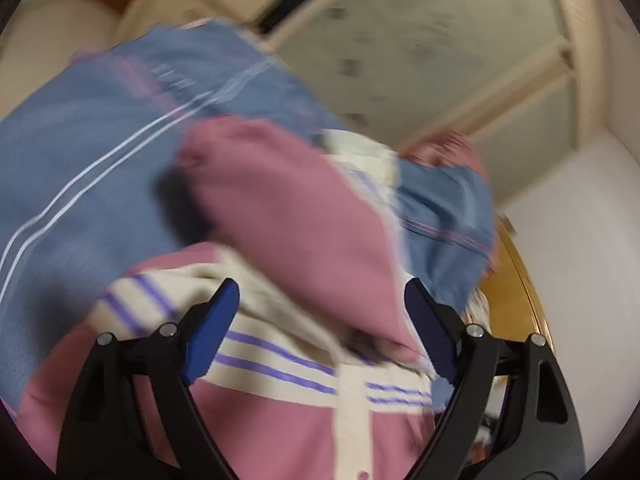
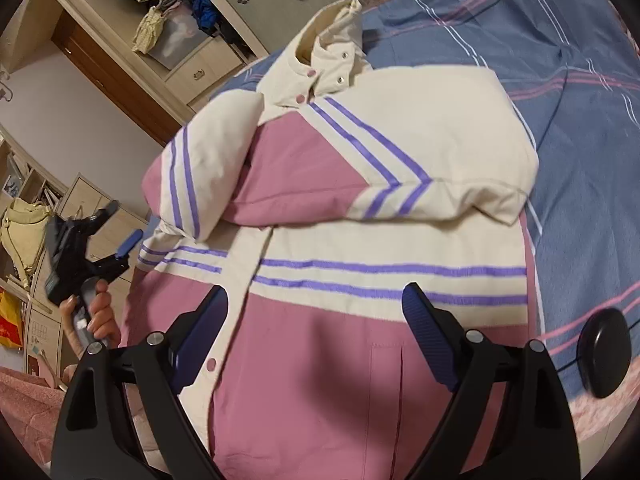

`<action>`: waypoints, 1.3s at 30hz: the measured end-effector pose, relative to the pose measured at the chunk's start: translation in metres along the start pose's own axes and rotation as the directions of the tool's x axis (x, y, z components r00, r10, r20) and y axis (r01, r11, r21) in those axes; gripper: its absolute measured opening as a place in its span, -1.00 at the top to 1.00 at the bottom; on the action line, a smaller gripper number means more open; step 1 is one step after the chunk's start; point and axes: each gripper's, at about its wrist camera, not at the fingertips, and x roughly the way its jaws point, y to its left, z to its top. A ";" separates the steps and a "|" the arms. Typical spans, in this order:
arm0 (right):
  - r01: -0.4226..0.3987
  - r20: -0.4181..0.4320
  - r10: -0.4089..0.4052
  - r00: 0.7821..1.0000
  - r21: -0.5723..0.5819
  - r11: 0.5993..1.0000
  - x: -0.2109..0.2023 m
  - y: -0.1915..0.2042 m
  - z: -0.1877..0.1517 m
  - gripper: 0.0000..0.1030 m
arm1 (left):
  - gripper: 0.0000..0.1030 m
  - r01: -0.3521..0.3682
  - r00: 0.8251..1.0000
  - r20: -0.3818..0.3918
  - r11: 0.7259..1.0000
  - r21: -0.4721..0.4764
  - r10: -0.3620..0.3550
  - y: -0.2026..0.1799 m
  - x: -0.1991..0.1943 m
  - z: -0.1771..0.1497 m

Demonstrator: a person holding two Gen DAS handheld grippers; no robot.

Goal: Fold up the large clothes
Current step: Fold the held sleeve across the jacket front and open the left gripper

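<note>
A pink and cream padded jacket (image 2: 320, 240) with purple stripes lies on a blue striped bedsheet (image 2: 580, 120), front up, both sleeves folded across its chest. My right gripper (image 2: 316, 304) is open and empty just above the jacket's lower front. My left gripper (image 1: 320, 300) is open and empty, close over the jacket (image 1: 280, 420) and a pink sleeve (image 1: 288, 216); that view is blurred. The left gripper also shows in the right wrist view (image 2: 128, 248), held by a hand at the jacket's left edge.
A wardrobe with frosted sliding doors (image 1: 420, 40) and shelves of piled clothes (image 2: 172, 4) stands beyond the bed. A black round puck (image 2: 604, 352) with a cable lies on the sheet at right. A pink blanket (image 2: 24, 408) lies at lower left.
</note>
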 end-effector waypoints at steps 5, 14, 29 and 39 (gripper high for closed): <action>-0.010 -0.032 0.013 0.999 0.098 0.995 0.005 -0.029 -0.022 -0.73 | -0.43 0.138 0.989 0.062 0.982 -0.125 -0.131 0.016 0.013 0.004; 0.034 -0.014 -0.032 0.999 0.148 0.988 -0.010 -0.050 -0.029 -0.73 | 0.98 0.235 0.970 -0.091 0.962 0.136 -0.224 -0.069 0.071 -0.017; 0.012 -0.049 -0.007 0.999 0.098 0.995 0.009 -0.029 -0.023 -0.73 | -0.85 0.207 0.978 0.079 0.905 -0.371 -0.191 0.037 0.043 0.015; 0.004 -0.033 -0.001 0.999 0.101 0.995 0.005 -0.023 -0.025 -0.73 | 0.70 0.256 0.965 0.024 0.960 0.116 -0.260 -0.060 0.037 0.006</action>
